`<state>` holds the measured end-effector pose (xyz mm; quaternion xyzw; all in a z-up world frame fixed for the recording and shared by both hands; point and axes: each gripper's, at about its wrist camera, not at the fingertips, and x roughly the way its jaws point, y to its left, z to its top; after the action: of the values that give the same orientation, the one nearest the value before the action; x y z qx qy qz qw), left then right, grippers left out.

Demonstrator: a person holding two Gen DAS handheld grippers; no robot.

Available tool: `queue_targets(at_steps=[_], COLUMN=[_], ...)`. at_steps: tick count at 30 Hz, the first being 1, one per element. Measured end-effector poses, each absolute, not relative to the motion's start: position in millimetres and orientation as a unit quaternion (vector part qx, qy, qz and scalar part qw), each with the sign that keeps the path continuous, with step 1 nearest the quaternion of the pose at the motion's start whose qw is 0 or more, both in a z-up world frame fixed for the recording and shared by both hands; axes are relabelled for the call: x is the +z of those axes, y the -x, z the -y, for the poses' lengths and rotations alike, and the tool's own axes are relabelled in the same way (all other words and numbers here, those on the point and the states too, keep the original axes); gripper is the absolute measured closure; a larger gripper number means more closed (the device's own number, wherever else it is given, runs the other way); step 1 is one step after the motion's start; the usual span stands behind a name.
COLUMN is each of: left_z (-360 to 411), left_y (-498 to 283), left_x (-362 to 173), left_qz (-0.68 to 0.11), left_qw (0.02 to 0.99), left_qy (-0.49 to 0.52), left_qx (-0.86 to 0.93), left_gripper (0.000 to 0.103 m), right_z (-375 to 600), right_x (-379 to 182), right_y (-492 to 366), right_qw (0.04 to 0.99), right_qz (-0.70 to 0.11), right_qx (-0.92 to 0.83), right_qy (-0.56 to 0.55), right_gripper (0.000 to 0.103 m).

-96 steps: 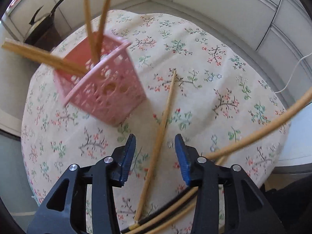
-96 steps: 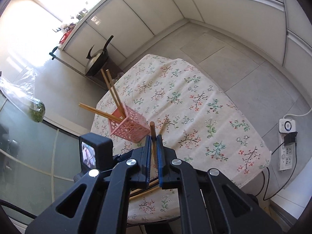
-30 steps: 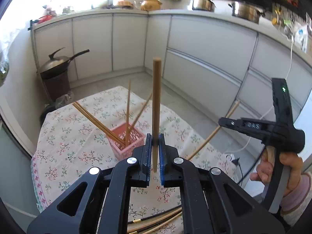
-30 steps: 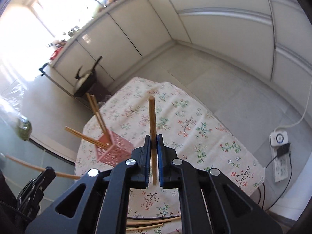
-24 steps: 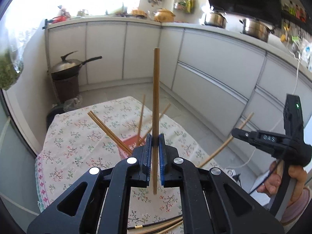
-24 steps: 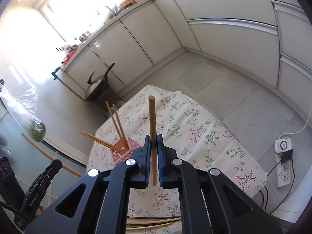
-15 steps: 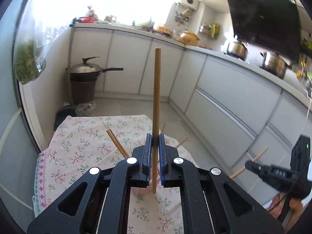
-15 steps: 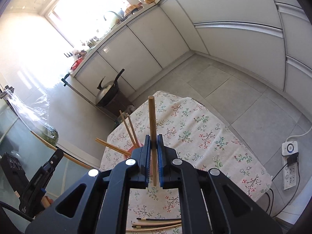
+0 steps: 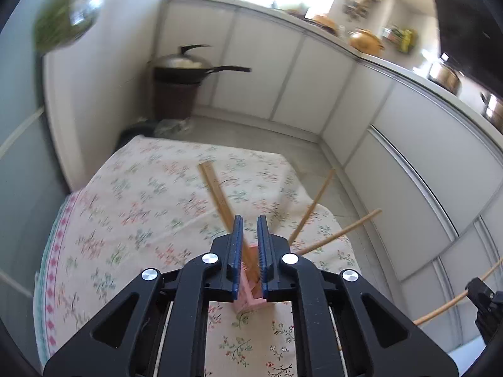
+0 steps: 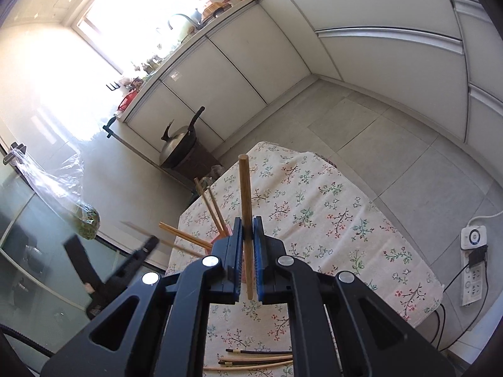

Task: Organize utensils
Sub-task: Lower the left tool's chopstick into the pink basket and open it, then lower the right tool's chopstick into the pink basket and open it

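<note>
Bright window (image 10: 132, 28) glare, fisheye-curved edges, left view motion-blurred

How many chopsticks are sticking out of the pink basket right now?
4: a touching pair leaning up-left, one steep chopstick and one lower chopstick splaying right; the left gripper may hide more.

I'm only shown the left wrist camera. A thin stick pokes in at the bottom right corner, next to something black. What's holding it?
Observer: The right gripper. Its jaws are shut on a wooden chopstick that stands upright between them.
Operator: Are any still waiting to be put away?
Observer: Yes. Several loose chopsticks, some dark and some pale, lie side by side on the flowered tablecloth, just below that gripper in the right wrist view.
Operator: Anything on the floor I'm missing?
Observer: A white power strip with a black plug in it lies on the tiles to the right of the table.
</note>
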<state>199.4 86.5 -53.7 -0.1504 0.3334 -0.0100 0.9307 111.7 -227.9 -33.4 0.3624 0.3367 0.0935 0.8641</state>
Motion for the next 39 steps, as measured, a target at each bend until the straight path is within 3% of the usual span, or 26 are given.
queue_targets(at_steps=[5, 19, 30, 39], left_z=[-108.1, -131.2, -135.8, -103.0], left_y=[-167.3, -147.2, -158.3, -149.7], left_x=[-22.4, 9.7, 4.2, 10.3], left_qz=[-0.281, -0.24, -0.263, -0.249], left_qw=[0.946, 0.954, 0.945, 0.958], left_qy=[0.159, 0.181, 0.193, 0.139], left_qx=[0.015, 0.001, -0.02, -0.038], left_gripper=[0.085, 0.06, 0.057, 0.055], right_z=[226.0, 176.5, 129.4, 122.4], right_x=[-21.3, 29.8, -11.6, 10.6], right_y=[-108.7, -164.2, -234.2, -206.0], right_qw=[0.868, 0.9, 0.878, 0.903], right_qz=[-0.321, -0.294, -0.367, -0.334], right_qx=[0.098, 0.094, 0.118, 0.125], right_qy=[-0.365, -0.309, -0.285, -0.24], right_gripper=[0.096, 0.096, 0.093, 0.092])
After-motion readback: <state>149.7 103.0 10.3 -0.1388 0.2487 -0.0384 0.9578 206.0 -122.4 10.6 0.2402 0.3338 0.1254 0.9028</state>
